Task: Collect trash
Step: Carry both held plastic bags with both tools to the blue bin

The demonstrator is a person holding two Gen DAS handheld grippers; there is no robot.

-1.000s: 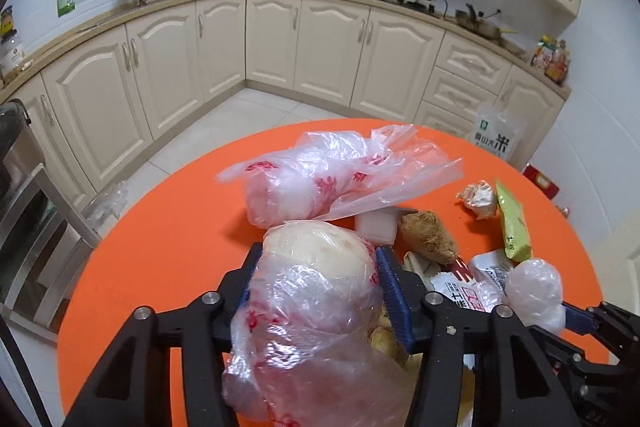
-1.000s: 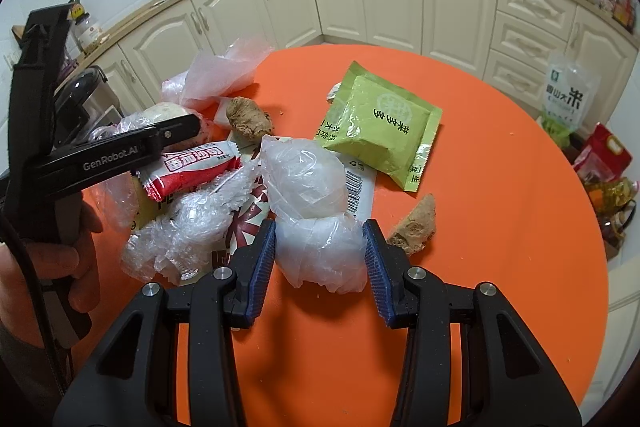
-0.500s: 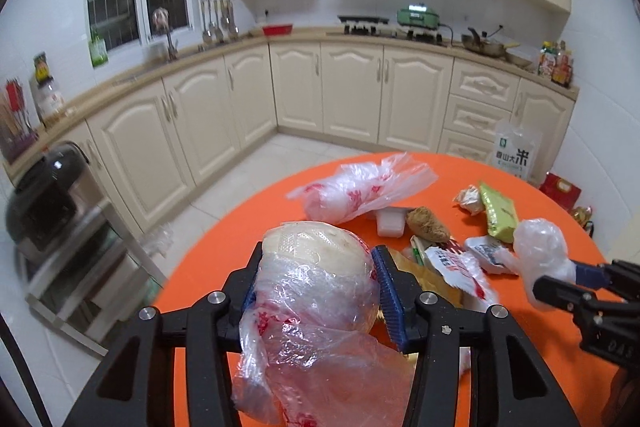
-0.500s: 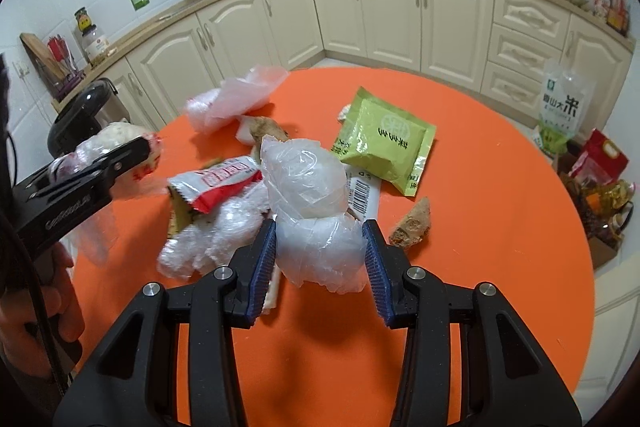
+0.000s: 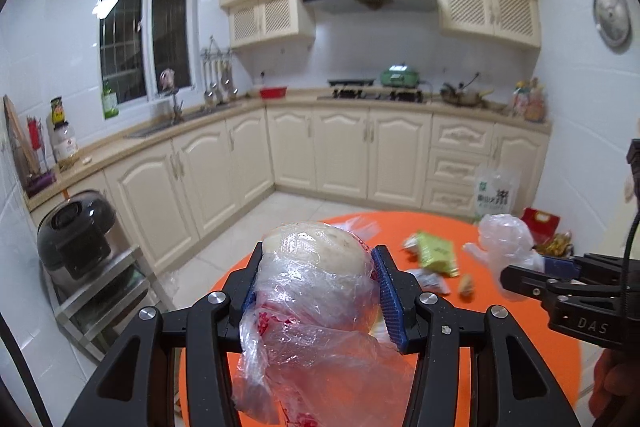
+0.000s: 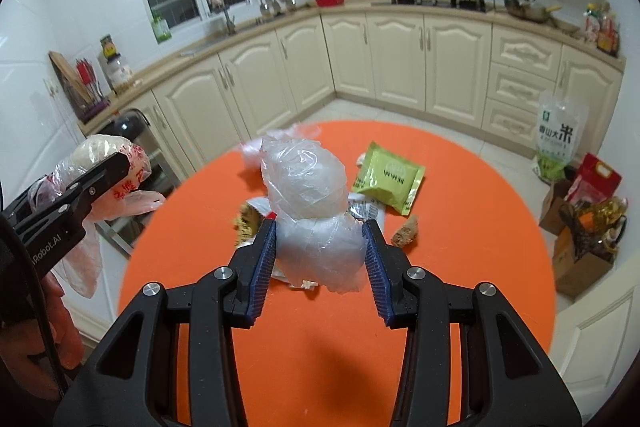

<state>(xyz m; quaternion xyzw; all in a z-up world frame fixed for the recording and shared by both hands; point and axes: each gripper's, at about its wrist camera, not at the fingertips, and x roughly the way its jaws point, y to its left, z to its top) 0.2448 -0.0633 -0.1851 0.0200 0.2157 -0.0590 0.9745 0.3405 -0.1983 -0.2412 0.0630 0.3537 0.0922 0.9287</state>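
Observation:
My left gripper (image 5: pixel 317 279) is shut on a round white lump wrapped in a clear plastic bag with red print (image 5: pixel 316 291), held high above the orange round table (image 5: pixel 500 359). It also shows in the right wrist view (image 6: pixel 106 163) at the far left. My right gripper (image 6: pixel 320 251) is shut on a crumpled clear plastic bag (image 6: pixel 308 195), lifted above the table; it shows in the left wrist view (image 5: pixel 506 239) too. A green packet (image 6: pixel 390 177), wrappers (image 6: pixel 364 209) and a ginger piece (image 6: pixel 406 231) lie on the table.
Cream kitchen cabinets (image 5: pixel 348 151) run along the far walls. A black cooker on a metal rack (image 5: pixel 76 231) stands left of the table. A rice bag (image 6: pixel 556 135) and boxes of goods (image 6: pixel 588 223) sit on the floor at the right.
Both grippers have risen well above the table, each with its bag still held. The views now tilt up and show the upper cabinets and more floor.

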